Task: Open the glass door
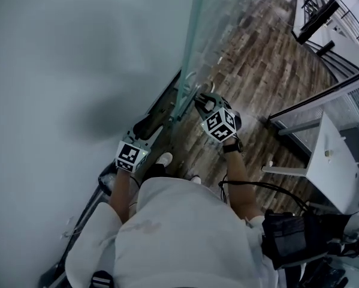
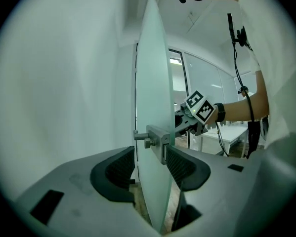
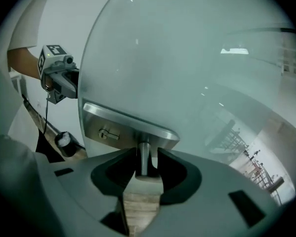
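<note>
1. Grey right gripper (image 3: 146,164) is opening its jaws. The short round steel handle stem (image 3: 144,149) stands between the pads and is not squeezed.
2. Grey left gripper (image 2: 151,156) has its jaws spread, and they straddle the free edge of the tall frosted glass door (image 2: 152,73). This edge runs upright, straight ahead of the gripper.
3. I judge the right gripper nearer for the pull, as it is on the door's handle face.
4. A pale wall (image 1: 59,71) lies close on the door's other side. The brown wooden floor (image 1: 257,71) on the handle side gives free room.

Left tool (image 2: 150,163) jaws apart, arm stretched forward; right tool (image 3: 147,169) jaws opening, handle stem (image 3: 144,154) between them.
</note>
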